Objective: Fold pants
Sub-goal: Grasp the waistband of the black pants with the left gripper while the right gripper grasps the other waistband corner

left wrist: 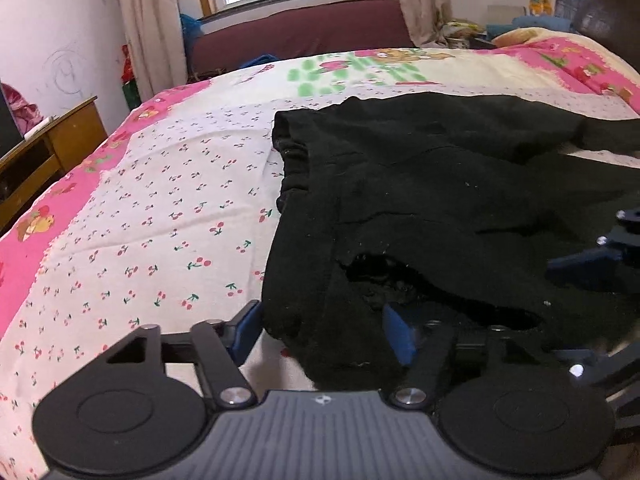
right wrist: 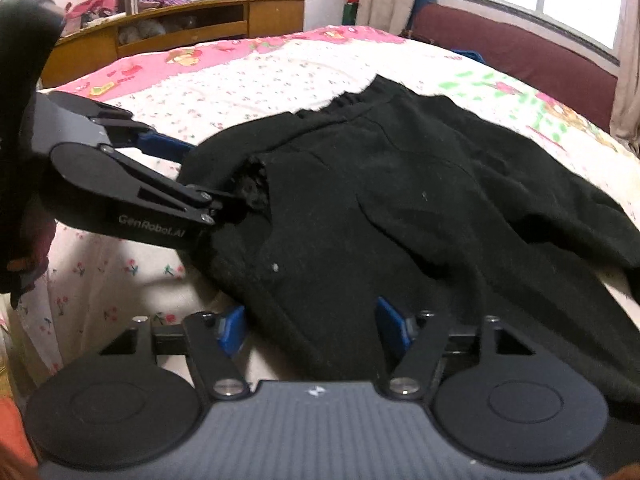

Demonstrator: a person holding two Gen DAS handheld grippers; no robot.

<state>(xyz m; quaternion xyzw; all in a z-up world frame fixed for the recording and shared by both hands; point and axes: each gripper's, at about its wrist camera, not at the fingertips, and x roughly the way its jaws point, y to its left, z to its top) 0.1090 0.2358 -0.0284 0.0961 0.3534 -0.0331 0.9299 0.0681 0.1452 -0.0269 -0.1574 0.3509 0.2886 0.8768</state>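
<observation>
Black pants [left wrist: 440,184] lie crumpled on the bed, elastic waistband [left wrist: 292,160] toward the left. My left gripper [left wrist: 320,328] straddles their near edge by a ragged opening in the cloth. Its blue fingers [left wrist: 244,332] stand apart with a thick bunch of cloth between them, not pinched. In the right wrist view the pants [right wrist: 400,200] spread ahead. My right gripper [right wrist: 312,326] straddles the near edge likewise, fingers [right wrist: 232,328] apart around the cloth. The left gripper [right wrist: 204,178] enters from the left, one finger above the cloth, one pushed into the fold. A right-gripper finger [left wrist: 580,266] shows at the frame's right.
The bed has a cherry-print sheet [left wrist: 160,200] with pink borders. A wooden cabinet [right wrist: 180,24] stands beyond the bed's far side, and a maroon bench [left wrist: 300,36] sits under the window. Pillows and clutter [left wrist: 520,32] lie at the bed's head. A hand [right wrist: 24,240] holds the left gripper.
</observation>
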